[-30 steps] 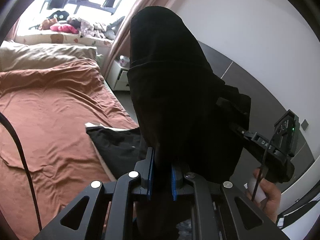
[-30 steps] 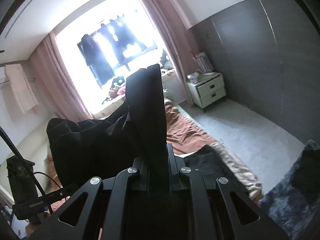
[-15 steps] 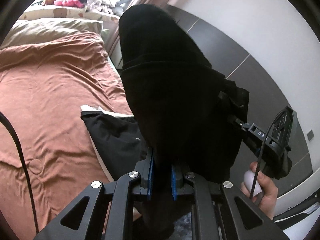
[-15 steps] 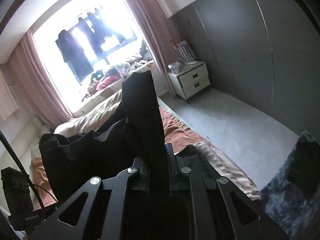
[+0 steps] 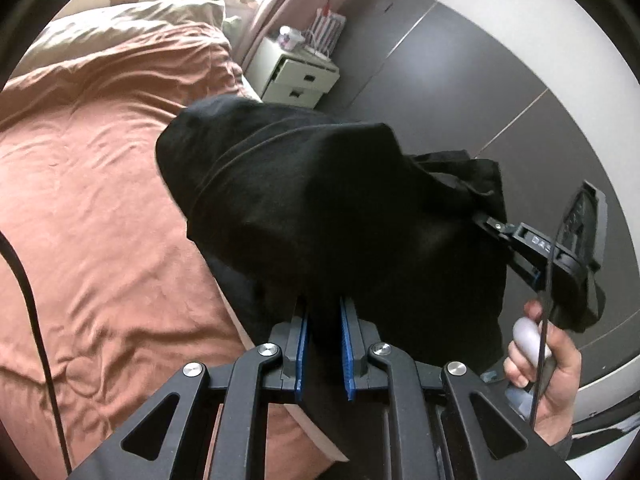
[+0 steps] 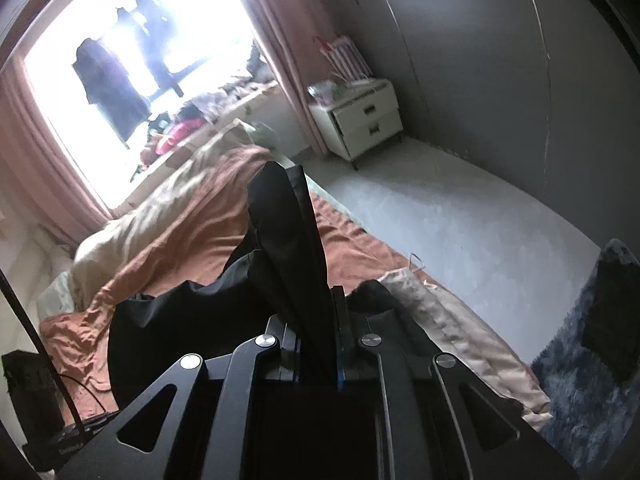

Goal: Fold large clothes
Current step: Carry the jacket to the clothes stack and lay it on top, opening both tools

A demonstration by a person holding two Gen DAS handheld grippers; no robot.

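Observation:
A large black garment [image 5: 320, 200] hangs bunched between my two grippers, above the edge of a bed with a brown cover [image 5: 100, 200]. My left gripper [image 5: 323, 308] is shut on one part of it, the cloth rising from between the blue pads. In the right wrist view my right gripper [image 6: 316, 320] has a narrow fold of the black garment [image 6: 288, 240] standing up between its pads; its jaws are opening slightly but still pinch the fold. From the left wrist view, the right gripper [image 5: 486, 222] shows at the right, held by a person's hand [image 5: 552, 364].
A white nightstand [image 5: 296, 76] [image 6: 360, 120] stands by the grey wall beyond the bed. Grey floor [image 6: 460, 220] runs along the bed's right side, with a dark shaggy rug [image 6: 580, 360] near me. A black cable [image 5: 28, 300] crosses the bed at left. Pillows lie under the window [image 6: 120, 60].
Both grippers have come down and forward toward the bed with the garment still held. The views tilt lower, so the bed and nightstand fill more of them.

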